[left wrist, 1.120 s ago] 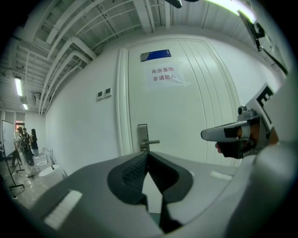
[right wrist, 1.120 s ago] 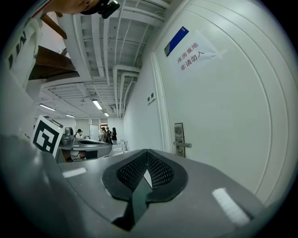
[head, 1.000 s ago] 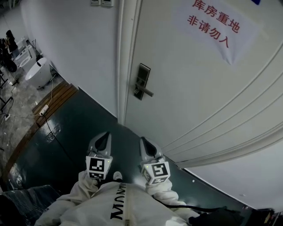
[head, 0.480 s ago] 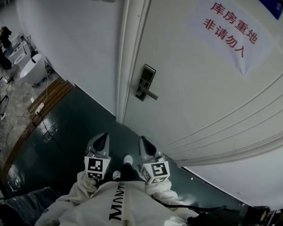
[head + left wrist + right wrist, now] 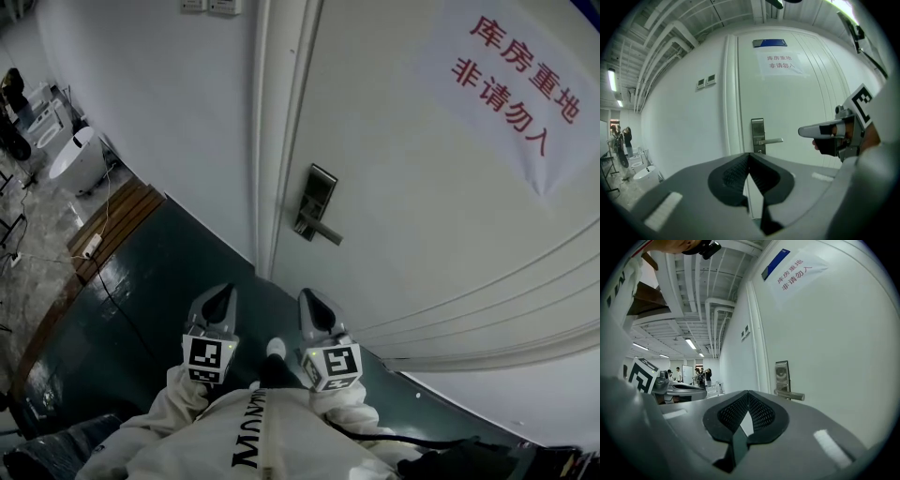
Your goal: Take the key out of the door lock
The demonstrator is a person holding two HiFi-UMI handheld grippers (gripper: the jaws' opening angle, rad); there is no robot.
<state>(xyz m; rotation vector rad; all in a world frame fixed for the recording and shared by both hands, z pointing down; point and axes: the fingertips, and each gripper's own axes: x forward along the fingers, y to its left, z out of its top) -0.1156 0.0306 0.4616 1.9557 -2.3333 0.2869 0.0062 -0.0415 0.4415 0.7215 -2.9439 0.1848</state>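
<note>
Nearer the door lock point(image 5: 317, 199) than a second ago; left claw point(image 5: 749, 156) and right claw point(image 5: 748, 393) clenched, empty; lock upright, lever point(image 5: 324, 234) pointing right.

Even, cool light is falling across the head view. The white door point(image 5: 422, 234) is reading bright without glare, while the dark floor point(image 5: 150, 300) at 8 o'clock is giving back a faint sheen. The wide lens is bowing the door mouldings point(image 5: 487, 281) toward 4 o'clock. Both gripper views are showing as circles with black corners, and straight lines are curving hard near the rim. In the left gripper view a strip light point(image 5: 611, 80) at 9 o'clock is blowing out to white. In the right gripper view ceiling lights point(image 5: 689, 343) at 10 o'clock are glowing, the lever point(image 5: 790, 394) is catching a soft highlight, and far-off people point(image 5: 701, 376) are looking small and indistinct.
</note>
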